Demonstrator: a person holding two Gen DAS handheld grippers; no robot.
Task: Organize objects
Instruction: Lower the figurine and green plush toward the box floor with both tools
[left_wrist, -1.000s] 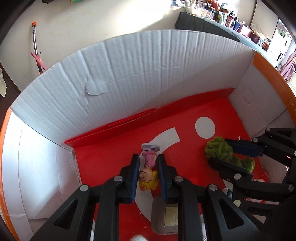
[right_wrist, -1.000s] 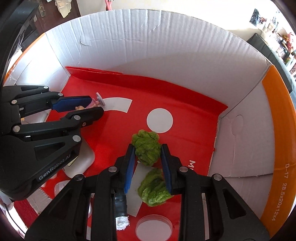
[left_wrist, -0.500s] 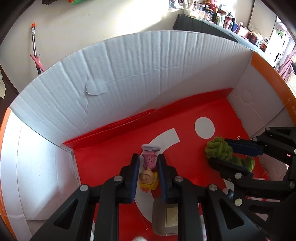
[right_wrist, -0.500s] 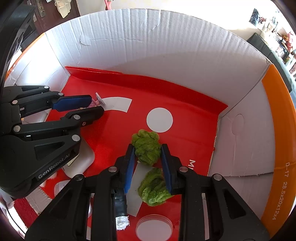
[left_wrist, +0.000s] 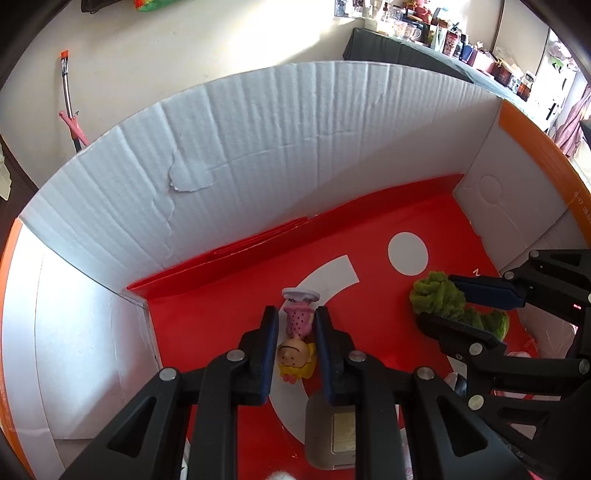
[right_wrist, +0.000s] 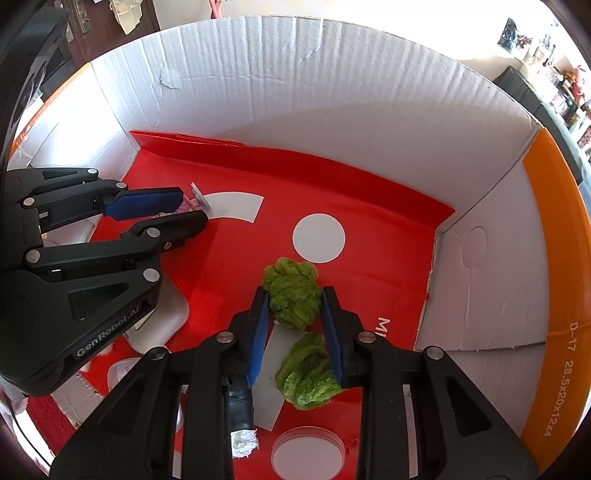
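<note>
Inside the cardboard box (left_wrist: 258, 177), left claw (left_wrist: 295, 325) pinches the small rigid figurine (left_wrist: 297, 343) at its narrow pink body; right claw (right_wrist: 295, 317) squeezes the soft, light green fluffy cloth (right_wrist: 293, 291), which gives easily.

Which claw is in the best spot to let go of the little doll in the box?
The left claw. Its blue pads sit on both sides of the little doll, low over the box's red floor. The right claw is farther right, around the fuzzy green toy.
</note>
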